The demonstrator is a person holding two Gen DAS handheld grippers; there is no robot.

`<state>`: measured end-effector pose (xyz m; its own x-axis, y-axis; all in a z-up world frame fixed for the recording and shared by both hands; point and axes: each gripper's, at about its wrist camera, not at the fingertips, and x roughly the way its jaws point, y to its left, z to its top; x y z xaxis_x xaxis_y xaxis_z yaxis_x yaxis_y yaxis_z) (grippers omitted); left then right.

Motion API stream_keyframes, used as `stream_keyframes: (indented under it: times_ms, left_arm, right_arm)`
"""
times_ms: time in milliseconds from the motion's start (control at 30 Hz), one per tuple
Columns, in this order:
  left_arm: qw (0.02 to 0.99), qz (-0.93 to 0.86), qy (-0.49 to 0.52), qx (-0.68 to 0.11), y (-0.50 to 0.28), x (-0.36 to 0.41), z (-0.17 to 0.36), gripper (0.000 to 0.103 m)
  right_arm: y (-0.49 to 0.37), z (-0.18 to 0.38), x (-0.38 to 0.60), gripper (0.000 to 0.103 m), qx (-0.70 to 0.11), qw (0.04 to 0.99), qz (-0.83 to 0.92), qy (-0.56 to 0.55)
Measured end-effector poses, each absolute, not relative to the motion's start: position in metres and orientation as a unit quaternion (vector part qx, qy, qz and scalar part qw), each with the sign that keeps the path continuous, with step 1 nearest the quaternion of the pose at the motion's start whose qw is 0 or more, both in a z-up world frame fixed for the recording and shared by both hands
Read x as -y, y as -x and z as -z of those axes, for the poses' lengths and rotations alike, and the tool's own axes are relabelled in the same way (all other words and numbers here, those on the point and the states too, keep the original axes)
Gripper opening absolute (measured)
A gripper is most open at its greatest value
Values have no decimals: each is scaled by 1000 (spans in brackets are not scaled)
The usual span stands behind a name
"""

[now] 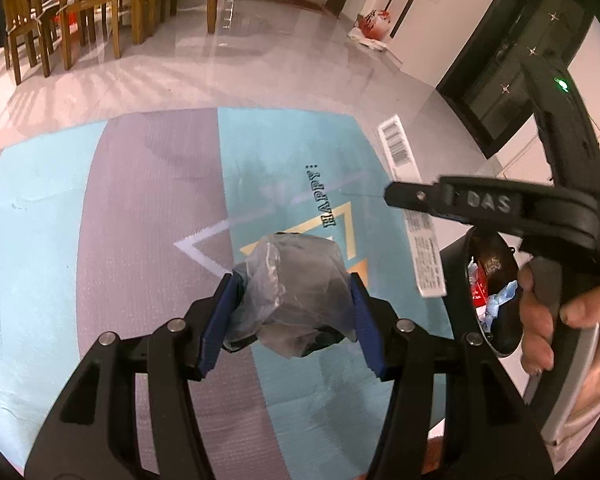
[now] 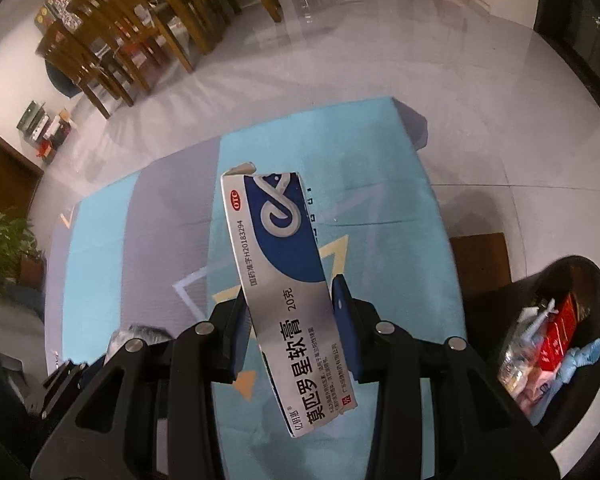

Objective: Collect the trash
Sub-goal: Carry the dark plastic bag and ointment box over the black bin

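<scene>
My left gripper (image 1: 292, 312) is shut on a crumpled clear plastic bag (image 1: 296, 288) with something dark inside, held above the blue and grey mat (image 1: 140, 220). My right gripper (image 2: 292, 316) is shut on a long silver and blue ointment box (image 2: 284, 276), held above the same mat (image 2: 140, 240). The box also shows in the left wrist view (image 1: 404, 184), with the right gripper (image 1: 452, 196) and the hand on it. A black trash bin (image 2: 572, 280) with red, blue and clear trash inside stands right of the mat; it also shows in the left wrist view (image 1: 496, 344).
Wooden dining chairs (image 1: 80, 12) and a table stand far back left on the glossy tiled floor (image 1: 260, 64). A dark cabinet (image 1: 520, 60) stands at the right. A red and white bag (image 1: 374, 24) lies by the far wall. A potted plant (image 2: 0, 240) is at the left.
</scene>
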<state>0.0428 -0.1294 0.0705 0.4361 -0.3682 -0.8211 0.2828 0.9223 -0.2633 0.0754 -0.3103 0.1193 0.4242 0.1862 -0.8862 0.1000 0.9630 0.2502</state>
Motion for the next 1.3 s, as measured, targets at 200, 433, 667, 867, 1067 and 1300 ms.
stream_keyframes:
  times_ms: [200, 433, 667, 867, 1067, 1300]
  left_arm:
    - [856, 198, 37, -477, -38, 138, -79, 57]
    - [859, 211, 27, -465, -35, 156, -88, 57]
    - [870, 224, 16, -438, -36, 192, -114, 57]
    - [863, 249, 1, -439, -33, 247, -119, 57]
    - [855, 282, -37, -433, -19, 304, -120, 57]
    - [829, 316, -61, -457, -9, 360, -96, 57]
  right_arm:
    - [-41, -126, 333, 39, -518, 837, -2, -176]
    - [-3, -158, 367, 39, -453, 864, 53, -215]
    - [16, -178, 401, 39, -406, 880, 89, -231]
    - [44, -186, 445, 40, -373, 882, 143, -250]
    - [64, -173, 488, 40, -374, 861, 207, -274]
    - [73, -157, 521, 40, -387, 839, 228, -306]
